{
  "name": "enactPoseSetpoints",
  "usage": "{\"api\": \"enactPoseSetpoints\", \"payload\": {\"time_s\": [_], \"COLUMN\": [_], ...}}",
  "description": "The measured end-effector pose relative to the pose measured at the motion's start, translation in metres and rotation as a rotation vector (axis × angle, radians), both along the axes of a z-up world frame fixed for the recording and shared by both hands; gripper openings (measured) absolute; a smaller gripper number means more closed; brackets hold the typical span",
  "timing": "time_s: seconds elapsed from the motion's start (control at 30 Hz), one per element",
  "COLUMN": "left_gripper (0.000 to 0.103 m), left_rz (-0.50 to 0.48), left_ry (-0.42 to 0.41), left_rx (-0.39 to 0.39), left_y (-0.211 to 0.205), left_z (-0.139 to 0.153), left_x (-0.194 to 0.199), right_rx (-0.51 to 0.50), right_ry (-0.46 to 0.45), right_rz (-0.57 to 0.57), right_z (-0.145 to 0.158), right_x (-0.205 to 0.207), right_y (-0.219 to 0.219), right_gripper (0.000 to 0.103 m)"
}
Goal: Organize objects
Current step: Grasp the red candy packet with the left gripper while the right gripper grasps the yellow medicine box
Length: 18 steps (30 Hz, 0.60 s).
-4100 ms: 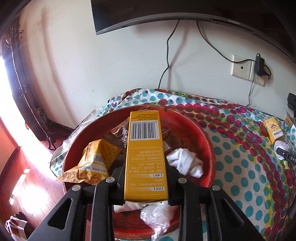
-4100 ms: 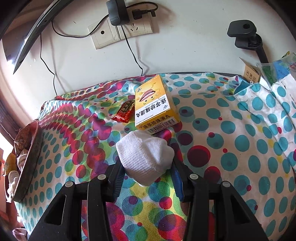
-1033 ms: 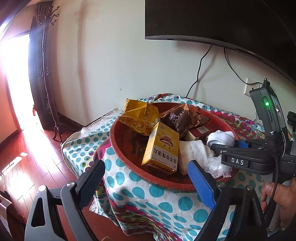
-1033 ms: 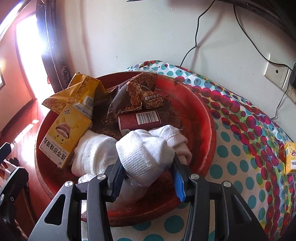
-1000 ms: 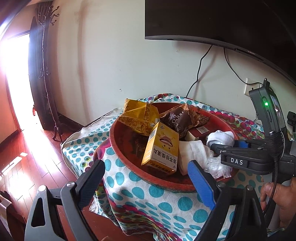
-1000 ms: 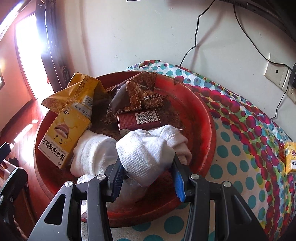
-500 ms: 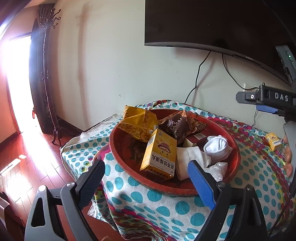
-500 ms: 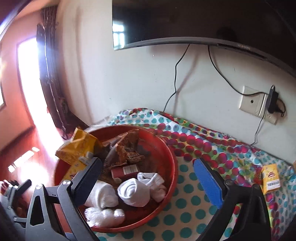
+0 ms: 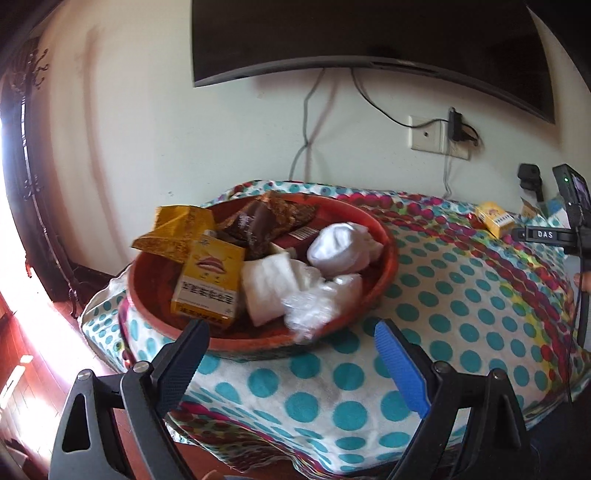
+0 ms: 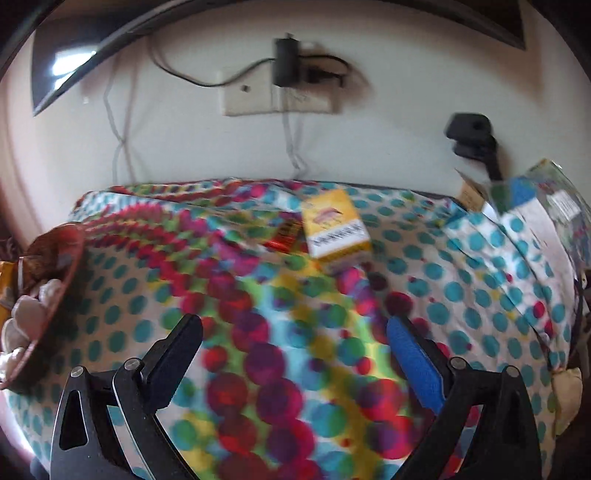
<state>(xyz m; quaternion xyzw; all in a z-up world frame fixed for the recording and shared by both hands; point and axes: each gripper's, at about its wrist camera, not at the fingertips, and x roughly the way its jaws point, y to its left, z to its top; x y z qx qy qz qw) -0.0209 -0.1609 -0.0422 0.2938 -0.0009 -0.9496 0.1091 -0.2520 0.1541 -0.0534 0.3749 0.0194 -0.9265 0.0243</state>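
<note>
A red bowl (image 9: 388,254) on the polka-dot cloth holds a yellow box (image 9: 208,280), a rolled white sock (image 9: 338,251), folded white cloth, crinkled plastic and snack packets. My left gripper (image 9: 291,354) is open and empty, just in front of the bowl. My right gripper (image 10: 295,343) is open and empty over the cloth. Beyond it lie a second yellow box (image 10: 334,225) and a small red packet (image 10: 282,238). That box also shows in the left wrist view (image 9: 493,219), with the right gripper's body beside it. The bowl's edge (image 10: 70,258) is at the far left.
A wall socket with a plugged adapter (image 10: 284,66) and hanging cables are behind the table. A TV (image 9: 369,33) hangs above. Packets and a small carton (image 10: 535,195) sit at the table's right end. The floor drops off left of the table (image 9: 37,350).
My right gripper opened and let the white sock go into the bowl, then swung right toward the second yellow box. My left gripper stayed open and shifted slightly right.
</note>
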Motion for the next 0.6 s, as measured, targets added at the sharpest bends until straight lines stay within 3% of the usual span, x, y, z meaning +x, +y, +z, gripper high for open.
{"api": "enactPoseSetpoints", "payload": {"time_s": [0.13,0.23,0.43,0.6], "left_gripper": [0.093,0.093,0.093,0.093], "left_rz": [-0.130,-0.240,-0.305,-0.324], "left_ry": [-0.048,-0.050,-0.085,-0.125], "left_rx": [-0.039,0.003,0.032,-0.049], "left_y": [0.050,0.082,0.137,0.177], "left_z": [-0.009,0.000,0.026,0.028], "left_x": [-0.022,-0.052,-0.139,-0.204], "right_rx": [-0.008,0.004,-0.030,-0.046], "right_ry": [-0.030,-0.031,-0.093,-0.077], "right_rz": [-0.071,-0.100,-0.165,-0.144], "right_z": [-0.008,-0.008,-0.018,-0.015], "right_x": [-0.012,-0.018,-0.025,-0.021], "right_y": [0.038,0.052,0.064,0.061], "right_gripper": [0.100,0.100,0.101,0.100]}}
